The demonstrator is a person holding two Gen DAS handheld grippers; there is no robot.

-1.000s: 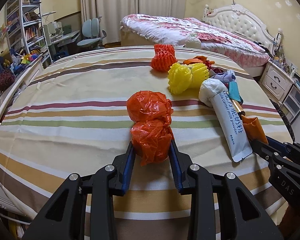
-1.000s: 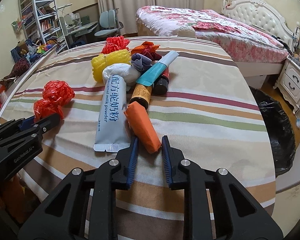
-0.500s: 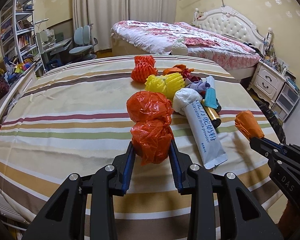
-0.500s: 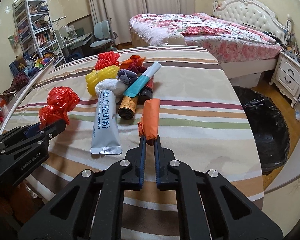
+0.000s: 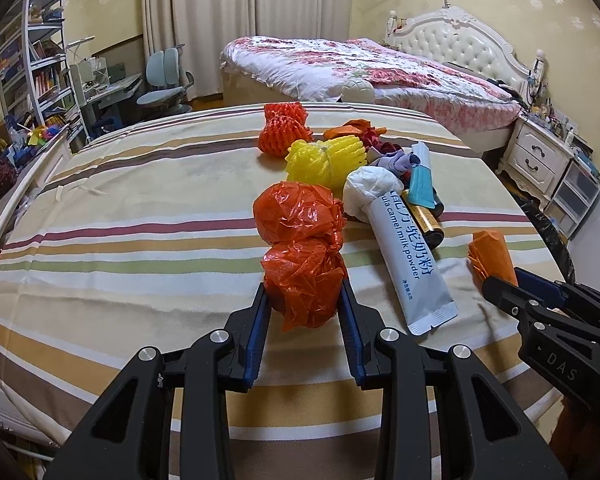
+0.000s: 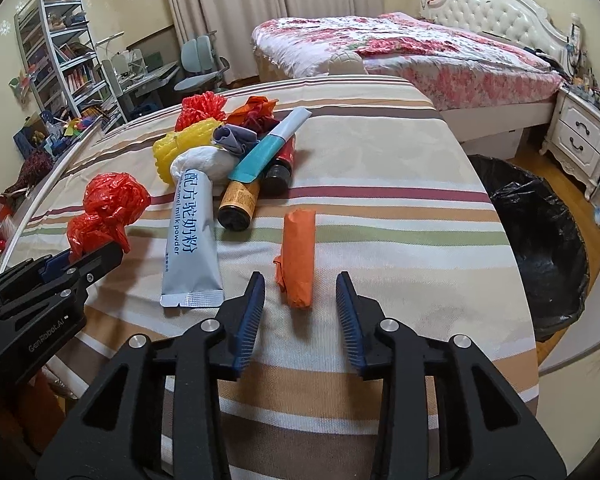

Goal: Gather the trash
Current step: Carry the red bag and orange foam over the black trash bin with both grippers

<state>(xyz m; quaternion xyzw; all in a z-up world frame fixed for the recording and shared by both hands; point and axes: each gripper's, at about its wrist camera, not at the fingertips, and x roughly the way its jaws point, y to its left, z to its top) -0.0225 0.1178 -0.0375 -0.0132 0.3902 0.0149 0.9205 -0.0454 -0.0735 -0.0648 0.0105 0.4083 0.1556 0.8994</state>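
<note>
The orange roll (image 6: 298,256) lies flat on the striped table (image 6: 400,248), between the blue pads of the right tongs (image 6: 300,300) but touched by neither; these tongs are opening, with the roll released. Just to its left lie the milk powder sachet (image 6: 190,240) and a dark bottle (image 6: 238,204), with a heap of netting, wrappers and a white wad behind them. The red bag (image 5: 304,264), a knotted two-lobed bundle, is clenched at its near lobe by the left tongs (image 5: 304,308), its far lobe resting on the table.

The step in hand appears to be collecting items one at a time: the bag is gripped, while the roll has been let go short of the bin (image 6: 540,240), which stands on the floor beyond the table's right edge. The next move would seem to call for a fresh, firmer grip on the roll, or for the bag to be carried across to the bin.

The bin's far side is cut off by the table and the frame edge. The heap's items overlap, so several cannot be identified.
</note>
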